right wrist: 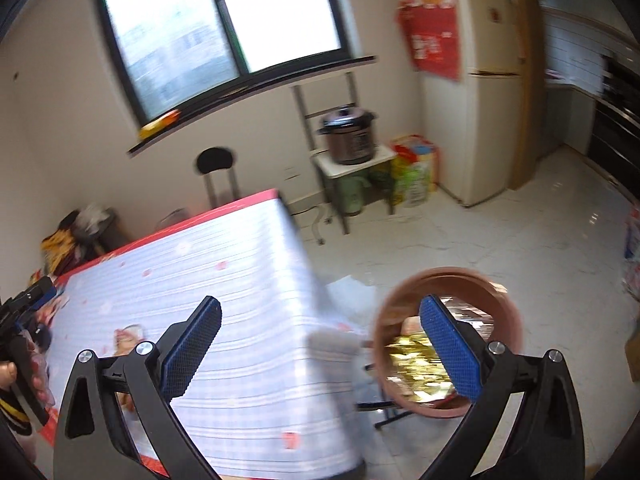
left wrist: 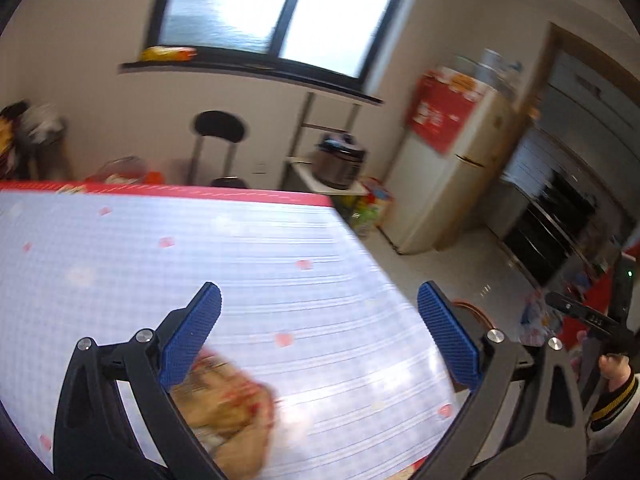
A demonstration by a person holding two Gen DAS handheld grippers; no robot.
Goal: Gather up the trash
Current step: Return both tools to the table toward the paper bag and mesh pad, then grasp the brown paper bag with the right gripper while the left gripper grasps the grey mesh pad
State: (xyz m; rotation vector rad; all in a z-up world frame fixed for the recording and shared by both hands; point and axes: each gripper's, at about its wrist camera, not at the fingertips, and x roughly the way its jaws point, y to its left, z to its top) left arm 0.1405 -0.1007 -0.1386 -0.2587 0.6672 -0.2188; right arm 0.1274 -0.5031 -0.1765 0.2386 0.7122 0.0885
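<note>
My left gripper (left wrist: 320, 336) is open above the table (left wrist: 200, 248), which has a pale checked cloth with a red edge. A crumpled snack wrapper (left wrist: 228, 400), tan and red, lies on the cloth just below and inside the left finger; it is blurred. My right gripper (right wrist: 320, 340) is open and empty over the table's right edge (right wrist: 296, 240). A round brown waste bin (right wrist: 452, 280) stands on the floor beside the table, under the right finger, with shiny gold wrappers (right wrist: 416, 364) inside. A small wrapper (right wrist: 130, 336) lies on the cloth to the left.
A black stool (left wrist: 218, 128) stands behind the table. A pressure cooker (right wrist: 352, 136) sits on a small stand by the wall, next to a cream fridge (right wrist: 484, 120). Bags (right wrist: 412, 172) lie on the floor between them. The other gripper and hand show at left (right wrist: 20, 344).
</note>
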